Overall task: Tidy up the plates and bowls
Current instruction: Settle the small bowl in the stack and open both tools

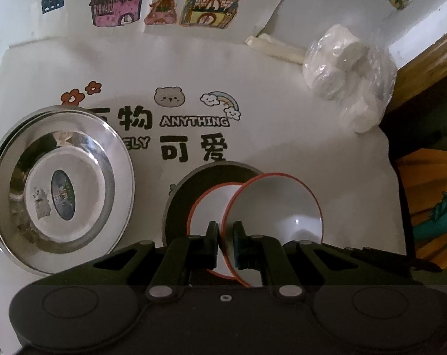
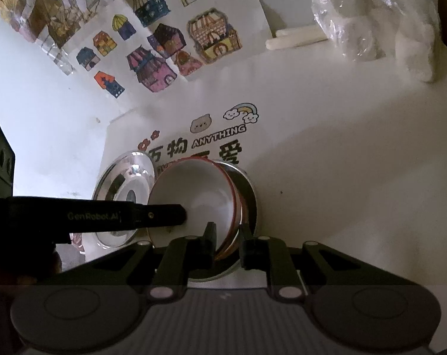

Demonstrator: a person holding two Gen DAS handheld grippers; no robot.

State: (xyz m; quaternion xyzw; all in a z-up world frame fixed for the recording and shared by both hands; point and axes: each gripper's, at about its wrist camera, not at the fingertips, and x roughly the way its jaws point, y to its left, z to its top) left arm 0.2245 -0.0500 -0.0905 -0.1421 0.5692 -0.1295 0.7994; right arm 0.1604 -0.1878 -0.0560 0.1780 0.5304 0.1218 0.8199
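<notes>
Both claws point(image 1: 225, 236) on bowl rim point(image 1: 271, 224)

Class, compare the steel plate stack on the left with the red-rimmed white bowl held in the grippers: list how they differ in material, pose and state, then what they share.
The steel plate stack is mirror-shiny metal; the red-rimmed white bowl is matte white with a red edge. The stack lies flat on the white mat; the bowl tilts over a second red-rimmed bowl. Nothing grips the stack; the left gripper and right gripper pinch the bowl's rim. Both are round.
</notes>
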